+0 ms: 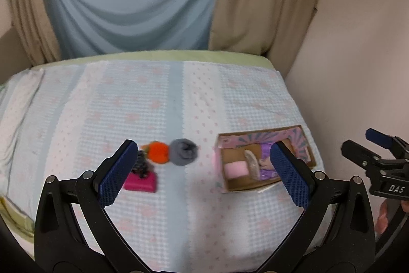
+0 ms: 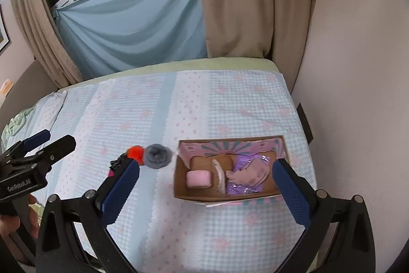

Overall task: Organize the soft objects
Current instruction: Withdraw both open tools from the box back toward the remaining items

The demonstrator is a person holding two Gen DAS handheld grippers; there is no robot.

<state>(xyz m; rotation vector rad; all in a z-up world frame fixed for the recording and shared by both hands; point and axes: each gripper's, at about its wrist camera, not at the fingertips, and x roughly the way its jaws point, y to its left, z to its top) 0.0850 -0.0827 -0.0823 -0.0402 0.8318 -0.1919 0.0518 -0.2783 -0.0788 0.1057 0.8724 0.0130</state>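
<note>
Four soft things lie on the bed, left of the cardboard box (image 2: 281, 145): a gray pom-pom (image 1: 184, 152), an orange one (image 1: 158, 152), a dark scrunchie (image 1: 141, 165) and a pink pad (image 1: 140, 183); they sit closest to the left gripper (image 1: 204, 170), just ahead and a bit left. Both it and the right gripper (image 2: 207, 193) hang above the bed, wide apart and holding nothing.

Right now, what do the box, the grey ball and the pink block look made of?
Box: cardboard, by the bare brown inside walls; matte, with a pink and teal print outside. Grey ball: fuzzy, probably yarn or felted wool, since its outline is soft and fibrous. Pink block: likely foam or sponge; matte with rounded edges, but too blurred to confirm.
</note>
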